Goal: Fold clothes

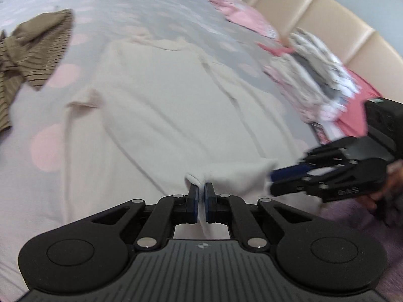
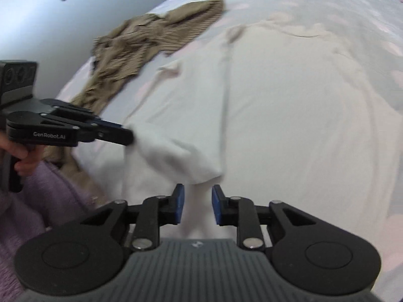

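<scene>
A cream shirt (image 1: 163, 95) lies spread flat on the bed, its hem towards me. My left gripper (image 1: 201, 193) is shut on a pinch of that hem, and white cloth shows between its blue pads. In the right wrist view the left gripper (image 2: 129, 136) comes in from the left and bites the lifted hem of the shirt (image 2: 289, 100). My right gripper (image 2: 197, 196) stands with its pads apart. A rolled fold of the hem hangs between them, and I see no pad pressing it. In the left wrist view the right gripper (image 1: 270, 180) meets the hem's right corner.
A crumpled brown striped garment (image 1: 32, 50) lies at the far left of the bed (image 1: 50, 176). A stack of folded clothes (image 1: 314, 70) sits at the right by the padded headboard (image 1: 327, 20), beyond a pink pillow (image 1: 241, 15). A hand (image 2: 22, 156) in a purple sleeve holds the left gripper.
</scene>
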A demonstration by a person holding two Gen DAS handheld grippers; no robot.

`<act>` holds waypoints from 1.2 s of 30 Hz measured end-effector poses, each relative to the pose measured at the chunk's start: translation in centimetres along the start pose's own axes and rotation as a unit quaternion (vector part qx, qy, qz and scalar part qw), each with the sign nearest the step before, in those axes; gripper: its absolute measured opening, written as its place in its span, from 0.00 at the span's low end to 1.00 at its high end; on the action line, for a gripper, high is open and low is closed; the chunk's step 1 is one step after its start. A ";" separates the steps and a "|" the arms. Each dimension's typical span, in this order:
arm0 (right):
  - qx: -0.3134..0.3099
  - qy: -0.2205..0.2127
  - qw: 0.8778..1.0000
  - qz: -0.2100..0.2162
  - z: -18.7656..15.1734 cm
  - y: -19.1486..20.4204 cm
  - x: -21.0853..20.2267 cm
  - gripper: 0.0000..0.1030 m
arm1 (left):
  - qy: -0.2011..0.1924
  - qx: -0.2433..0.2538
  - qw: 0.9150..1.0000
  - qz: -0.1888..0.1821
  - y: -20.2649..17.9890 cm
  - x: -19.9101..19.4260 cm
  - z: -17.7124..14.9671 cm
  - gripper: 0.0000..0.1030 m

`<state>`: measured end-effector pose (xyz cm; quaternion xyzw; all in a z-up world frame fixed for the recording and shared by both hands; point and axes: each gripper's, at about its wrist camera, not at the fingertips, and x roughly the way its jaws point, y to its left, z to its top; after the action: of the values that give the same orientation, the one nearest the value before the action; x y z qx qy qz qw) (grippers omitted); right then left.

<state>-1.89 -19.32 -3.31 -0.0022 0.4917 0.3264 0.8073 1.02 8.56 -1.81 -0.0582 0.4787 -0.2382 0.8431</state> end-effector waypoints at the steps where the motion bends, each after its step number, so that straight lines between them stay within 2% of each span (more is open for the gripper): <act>1: 0.001 0.003 1.000 -0.001 0.2 -0.1 0.2 0.30 | 0.003 -0.004 1.000 0.014 0.4 0.5 0.1 0.03; 5: -0.014 0.025 0.999 0.017 0.2 0.4 1.2 0.31 | 0.025 -0.024 0.999 0.014 1.7 0.9 -0.2 0.03; 7: -0.029 0.045 0.998 0.035 -0.2 1.3 2.0 0.36 | 0.026 -0.019 0.999 0.012 1.9 0.7 -0.3 0.03; 10: -0.045 0.070 0.996 0.036 -0.6 1.6 3.4 0.39 | 0.026 -0.019 0.999 0.010 2.0 0.8 -0.3 0.03; 13: -0.032 0.079 0.995 0.044 -1.4 1.5 4.0 0.39 | 0.026 -0.026 0.999 0.009 2.0 1.1 -0.1 0.03; 14: -0.026 0.083 0.995 0.051 -1.5 1.4 4.2 0.33 | 0.026 -0.025 0.999 0.008 1.9 1.1 0.0 0.03; 15: -0.024 0.087 0.994 0.057 -1.6 1.4 4.2 0.16 | 0.026 -0.024 0.999 0.007 1.9 1.0 -0.1 0.03; 16: -0.023 0.090 0.994 0.063 -1.7 1.4 4.1 0.09 | 0.026 -0.022 0.999 0.006 1.8 0.8 -0.1 0.03; 20: -0.042 0.098 0.992 0.071 -2.0 2.4 2.8 0.08 | 0.032 -0.007 0.999 -0.006 1.0 -0.3 -0.4 0.03; 24: -0.071 0.121 0.986 0.094 -3.1 4.1 1.6 0.08 | 0.063 0.021 0.997 -0.025 -0.2 -1.4 -1.3 0.03; 28: -0.109 0.168 0.975 0.100 -5.0 5.4 1.4 0.08 | 0.125 0.072 0.989 -0.044 -2.2 -1.6 -2.8 0.03; 32: -0.145 0.210 0.964 0.082 -6.3 6.2 2.3 0.10 | 0.190 0.113 0.974 -0.048 -3.6 -0.8 -4.0 0.03; 33: -0.153 0.217 0.961 0.072 -6.6 6.3 2.5 0.14 | 0.197 0.124 0.972 -0.043 -3.8 -0.8 -4.1 0.03; 36: -0.167 0.222 0.960 0.045 -6.8 6.3 2.6 0.14 | 0.205 0.142 0.968 -0.035 -3.7 -1.4 -3.7 0.03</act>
<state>-9.80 -15.24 -6.88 -0.1871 0.5969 0.4312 0.6502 -3.91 6.43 -1.52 0.0953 0.6001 -0.3401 0.7177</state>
